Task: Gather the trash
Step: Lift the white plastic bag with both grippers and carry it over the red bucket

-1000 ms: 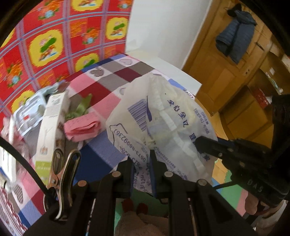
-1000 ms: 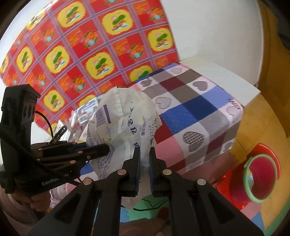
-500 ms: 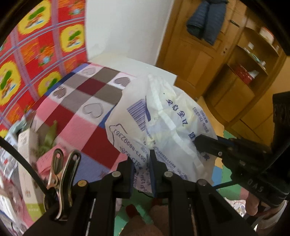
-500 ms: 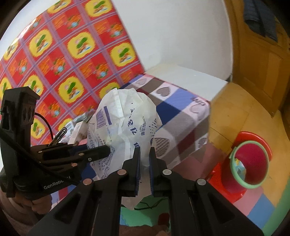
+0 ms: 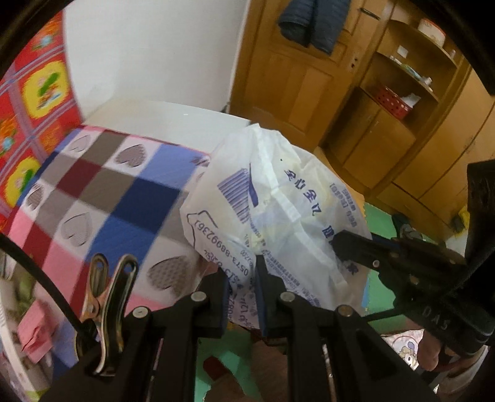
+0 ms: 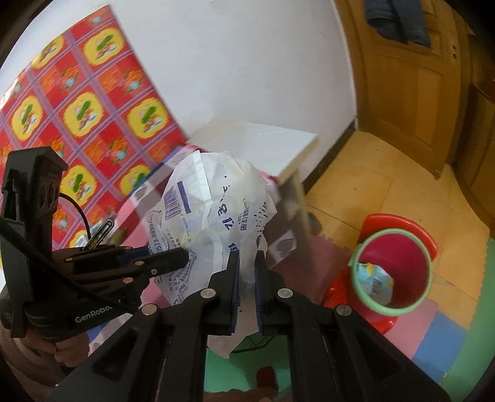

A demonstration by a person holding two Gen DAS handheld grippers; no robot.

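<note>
- left gripper (image 5: 243, 289): clamped on the lower edge of the white plastic bag (image 5: 272, 204), thin film pinched between the blue pads
- right gripper (image 6: 246, 278): also clamped on the same bag, pads nearly together with film between them
- bag has blue printing and a barcode; it hangs bunched between the two grippers, off the table, out past the table edge
- in the left wrist view the right gripper comes in from the right side, tip on the bag's right flank; in the right wrist view the left gripper comes in from the left, tip on the bag's left flank
- checked tablecloth (image 5: 102, 198) with heart pattern sits left of and behind the bag; pink item (image 5: 32, 334) lies on it at the far left edge, blurred
- metal clip (image 5: 105, 309) is fixed on the left gripper body, with a black cable beside it
- red bin with green rim (image 6: 393, 272) stands on the floor right of the bag, well apart from it; some printed packaging is inside
- white shelf (image 6: 263, 145) is behind the bag, against the wall
- dark jacket (image 5: 312, 21) hangs on the wooden door
- a hand (image 6: 46, 343) holds the left gripper's handle, partly in shadow
</note>
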